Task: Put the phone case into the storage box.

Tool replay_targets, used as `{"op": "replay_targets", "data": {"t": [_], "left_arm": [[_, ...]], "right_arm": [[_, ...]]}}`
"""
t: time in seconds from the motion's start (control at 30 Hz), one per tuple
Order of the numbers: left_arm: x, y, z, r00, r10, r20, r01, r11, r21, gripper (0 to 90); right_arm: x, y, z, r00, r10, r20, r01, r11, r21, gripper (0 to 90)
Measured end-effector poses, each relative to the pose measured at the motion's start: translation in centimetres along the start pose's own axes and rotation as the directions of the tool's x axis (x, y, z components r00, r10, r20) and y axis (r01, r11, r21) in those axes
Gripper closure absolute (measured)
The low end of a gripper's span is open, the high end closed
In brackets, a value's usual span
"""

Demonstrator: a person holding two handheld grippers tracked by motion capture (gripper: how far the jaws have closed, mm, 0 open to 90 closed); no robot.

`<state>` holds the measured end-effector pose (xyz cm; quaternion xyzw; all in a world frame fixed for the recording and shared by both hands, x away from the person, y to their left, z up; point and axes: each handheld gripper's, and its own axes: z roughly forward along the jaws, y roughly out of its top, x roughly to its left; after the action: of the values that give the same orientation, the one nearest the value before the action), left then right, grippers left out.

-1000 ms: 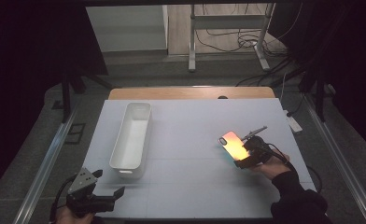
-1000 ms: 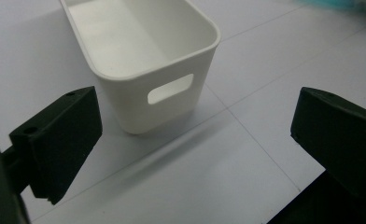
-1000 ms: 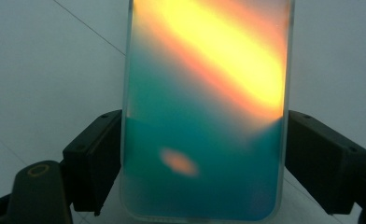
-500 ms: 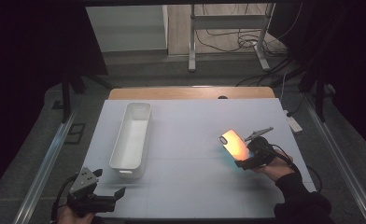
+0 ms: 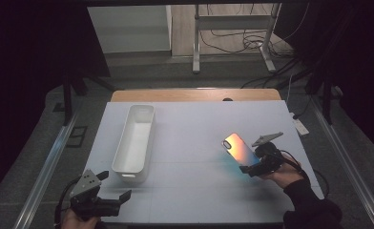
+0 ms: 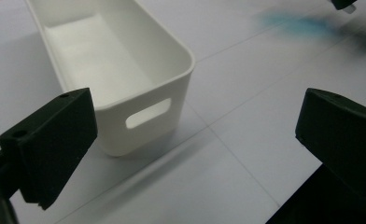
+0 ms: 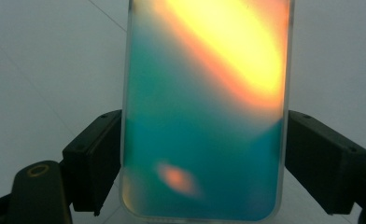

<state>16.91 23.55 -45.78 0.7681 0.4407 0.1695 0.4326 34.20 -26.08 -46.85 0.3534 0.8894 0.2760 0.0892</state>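
Right tool (image 5: 256, 164) clamped on iridescent phone case (image 5: 241, 152) by long edges, held above tabletop (image 5: 194, 138), right of white bin (image 5: 136, 138). Left tool (image 5: 109, 200) apart, empty, near bin's end. Risk judged: slick edges, thin grip; case could slip or twist out during carry.

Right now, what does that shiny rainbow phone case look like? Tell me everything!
The phone case is a flat rounded rectangle with a glossy back shading from teal to orange and yellow, a clear rim and a small camera cutout at its far end. The right gripper clamps its two long edges, holding it tilted above the white table.
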Motion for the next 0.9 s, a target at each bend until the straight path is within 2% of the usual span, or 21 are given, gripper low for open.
{"op": "replay_targets", "data": {"t": [0.33,0.6,0.9], "left_arm": [[-0.6,1.2,0.6,0.9987,0.030,0.041,-0.030,0.9993,-0.021,0.0],[-1.3,2.2,1.7,0.9960,0.057,0.069,-0.054,0.9979,-0.036,0.0],[-1.9,3.4,3.0,0.9895,0.089,0.114,-0.083,0.9952,-0.052,0.1]], "right_arm": [[0.0,-0.3,-1.0,0.9996,0.002,-0.029,-0.004,0.999,-0.046,17.1],[0.3,-0.4,-1.9,0.9990,-0.005,-0.043,0.001,0.997,-0.082,17.1],[0.4,-0.5,-2.5,0.9980,-0.010,-0.062,0.003,0.993,-0.115,17.1]]}}
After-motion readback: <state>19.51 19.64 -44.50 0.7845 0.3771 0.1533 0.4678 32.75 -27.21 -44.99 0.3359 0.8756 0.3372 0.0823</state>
